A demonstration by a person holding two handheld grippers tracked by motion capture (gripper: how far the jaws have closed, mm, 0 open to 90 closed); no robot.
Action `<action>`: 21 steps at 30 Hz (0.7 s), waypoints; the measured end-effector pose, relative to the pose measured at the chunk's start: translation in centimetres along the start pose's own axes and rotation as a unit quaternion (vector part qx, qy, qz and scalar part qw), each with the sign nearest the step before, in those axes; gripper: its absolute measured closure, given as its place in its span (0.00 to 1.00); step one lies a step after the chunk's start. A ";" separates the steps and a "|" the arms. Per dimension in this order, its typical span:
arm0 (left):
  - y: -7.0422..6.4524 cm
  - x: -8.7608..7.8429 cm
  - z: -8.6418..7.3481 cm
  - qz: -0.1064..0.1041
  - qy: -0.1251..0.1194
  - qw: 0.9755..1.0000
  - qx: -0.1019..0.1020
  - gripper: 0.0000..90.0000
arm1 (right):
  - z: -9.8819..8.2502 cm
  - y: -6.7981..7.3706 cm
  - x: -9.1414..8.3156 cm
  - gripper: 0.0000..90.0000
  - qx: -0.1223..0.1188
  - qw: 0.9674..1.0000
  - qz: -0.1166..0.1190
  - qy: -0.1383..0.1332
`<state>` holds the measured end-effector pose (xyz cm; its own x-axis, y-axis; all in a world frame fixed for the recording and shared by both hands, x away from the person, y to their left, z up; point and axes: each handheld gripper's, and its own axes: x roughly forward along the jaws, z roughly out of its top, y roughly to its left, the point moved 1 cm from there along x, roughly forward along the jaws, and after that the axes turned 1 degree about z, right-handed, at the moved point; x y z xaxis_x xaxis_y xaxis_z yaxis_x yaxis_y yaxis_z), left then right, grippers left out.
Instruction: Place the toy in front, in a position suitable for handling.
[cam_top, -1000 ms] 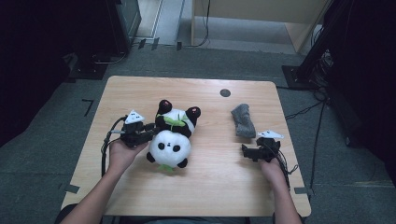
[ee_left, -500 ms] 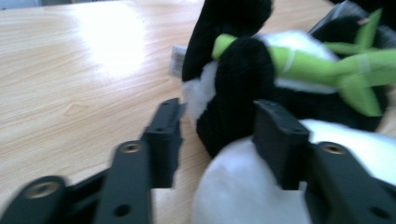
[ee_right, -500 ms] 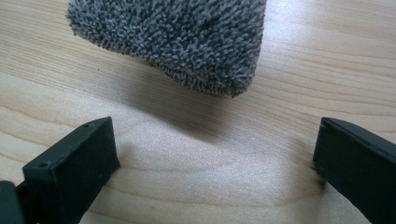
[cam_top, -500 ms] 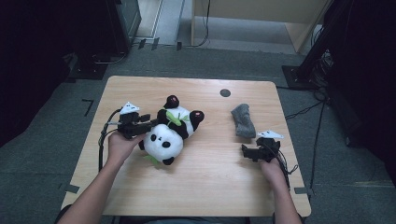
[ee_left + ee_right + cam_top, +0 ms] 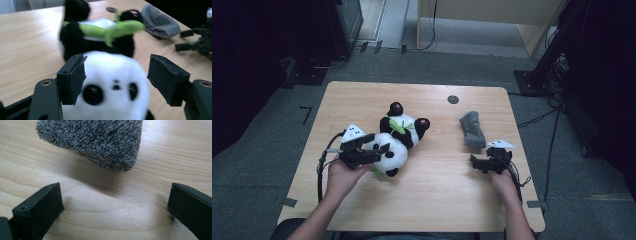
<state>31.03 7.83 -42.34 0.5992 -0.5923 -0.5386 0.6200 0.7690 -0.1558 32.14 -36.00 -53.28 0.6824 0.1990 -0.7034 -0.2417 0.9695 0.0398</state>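
On the left half of the pale wooden table [image 5: 362,100], the black hand-held left gripper [image 5: 379,152] is seen with its tips at the head of the black-and-white plush panda toy [image 5: 399,137]. In the left gripper view, the white head of the panda [image 5: 115,85] is found between the two padded jaws, which stand spread to either side of it. The pad on the left of that view lies against the side of the head, while a gap is seen between the head and the other pad, so the toy is not pinched. These jaws have just been opening, with the head between them.

The panda is laid on its back near the middle of the table, slightly left of centre. Its long axis runs diagonally: the head is pointed toward the near-left, at the gripper, and the feet are pointed toward the far-right. A green plush sprig [image 5: 112,30] is laid across its belly.

Further right, a grey, fuzzy, folded cloth [image 5: 472,129] is seen lying flat, well apart from the panda, its long axis running from the far edge toward the near edge. Just beside its near end, the black right gripper [image 5: 476,164] is rested on the table at the right edge. In the right gripper view, its jaws are spread wide over bare wood, nothing is held between them, and the cloth [image 5: 95,142] is seen just ahead of the tips, untouched.
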 end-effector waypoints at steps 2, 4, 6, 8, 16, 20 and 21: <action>-0.8 0.3 -0.5 -0.003 0.006 1.000 0.000 0.33 | 0.0 0.0 0.0 0.00 0.001 1.000 0.000 0.001; -1.3 0.4 -0.9 -0.007 0.008 1.000 -0.005 0.36 | 0.0 0.0 0.0 0.00 0.000 1.000 0.000 0.000; -1.9 0.2 -1.2 -0.017 0.005 1.000 -0.006 0.42 | 0.0 0.0 0.0 0.00 0.000 1.000 0.000 0.000; -2.6 0.3 -1.3 -0.021 0.008 1.000 0.006 0.48 | 0.0 0.0 0.0 0.00 0.000 1.000 0.001 -0.001; -3.2 1.8 -1.8 -0.005 0.026 0.999 0.029 0.56 | 0.0 0.1 0.0 0.00 -0.001 1.000 0.002 0.000; -2.2 1.4 -1.8 0.003 0.026 0.999 0.031 0.53 | 0.0 0.1 0.0 0.00 -0.001 1.000 0.002 0.001; -1.9 1.2 -1.7 0.005 0.024 0.999 0.029 0.53 | 0.0 0.1 0.0 0.00 -0.001 1.000 0.002 0.000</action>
<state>29.69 6.02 -44.15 0.5811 -0.5714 -0.5794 0.6436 0.7585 -0.1025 32.10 -35.94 -53.27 0.6807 0.2030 -0.7039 -0.2460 0.9684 0.0413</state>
